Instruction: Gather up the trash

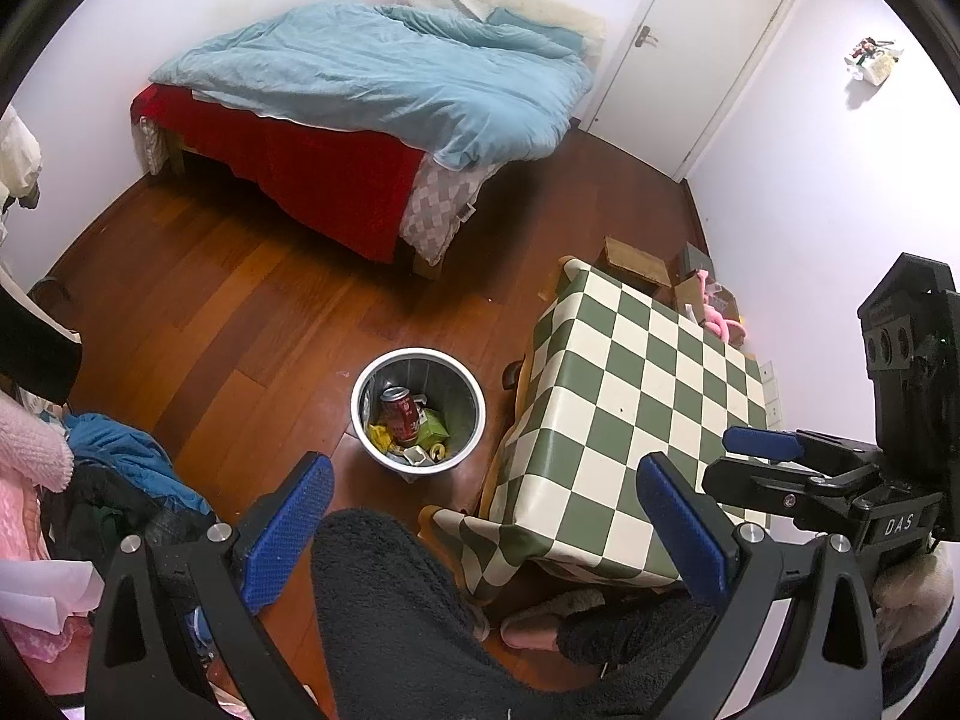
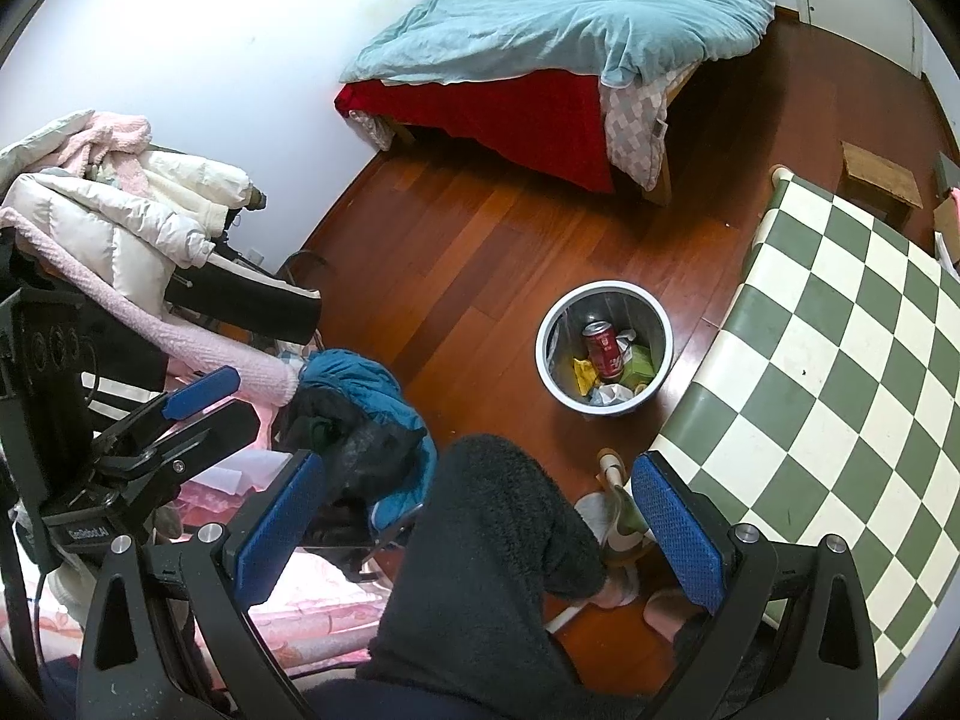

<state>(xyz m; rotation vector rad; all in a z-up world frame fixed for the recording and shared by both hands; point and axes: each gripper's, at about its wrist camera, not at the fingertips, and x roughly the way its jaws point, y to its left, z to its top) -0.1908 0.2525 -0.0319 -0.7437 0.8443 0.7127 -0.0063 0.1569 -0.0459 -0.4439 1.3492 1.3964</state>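
- Left gripper (image 1: 486, 534): jaws spread wide, blue pads apart, nothing between them; held high over the person's dark fleece-clad leg (image 1: 408, 612).
- Right gripper (image 2: 480, 534): jaws likewise wide apart and holding nothing; seen in the left view at the right edge, over the near corner of the bench.
- Trash bin (image 1: 418, 408): round metal pail with white rim, upright on the wooden floor (image 1: 210, 312), just beside the bench, ahead of both grippers.
- Bin contents: red drink can (image 1: 403, 414) lying tilted, green carton (image 1: 433, 427), yellow wrapper (image 1: 379, 435), pale crumpled scraps at the bottom.
- Bench (image 1: 630, 420): low, covered in a green-and-white checked cloth, right of the bin.
- Clothes heap (image 2: 150, 252): white puffer jacket, pink knit, blue garment, left of the bin.
- Bed (image 1: 372, 96): pale blue duvet over red sheet, against the far wall.
- White door (image 1: 696, 48): shut, right of the bed.
- Cardboard boxes (image 1: 639, 261): on the floor beyond the bench.
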